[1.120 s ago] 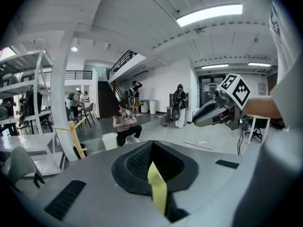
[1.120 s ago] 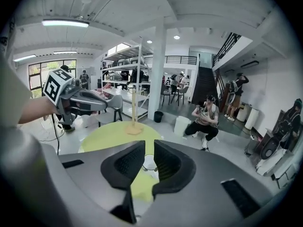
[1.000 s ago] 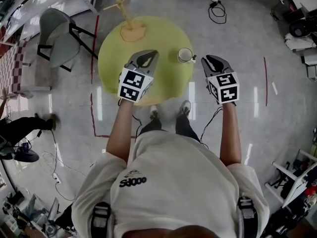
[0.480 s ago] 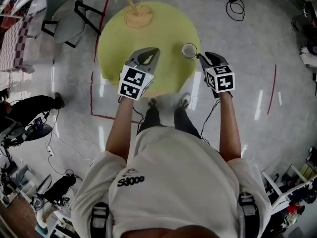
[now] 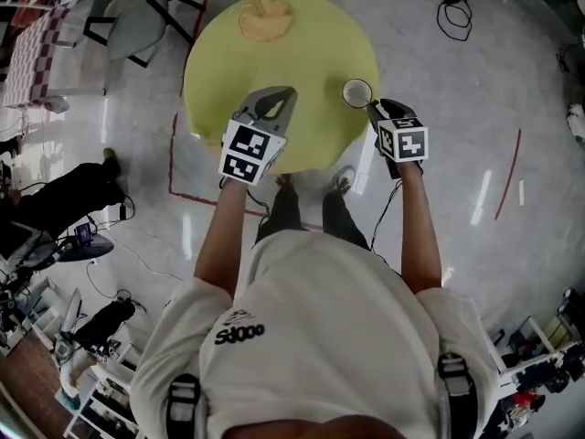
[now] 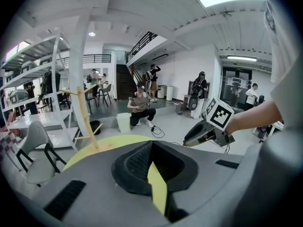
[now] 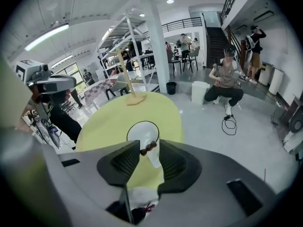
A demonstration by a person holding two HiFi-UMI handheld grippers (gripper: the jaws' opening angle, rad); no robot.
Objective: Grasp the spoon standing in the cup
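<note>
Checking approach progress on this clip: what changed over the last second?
The right gripper moved in from the right up to the cup. Its open jaws now flank the spoon handle, not yet gripping. The left gripper, shut, stayed over the table near its edge, and the cup stayed put.

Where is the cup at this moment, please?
In the head view, the cup stands near the right edge of the yellow table, just ahead of the right tool.
</note>
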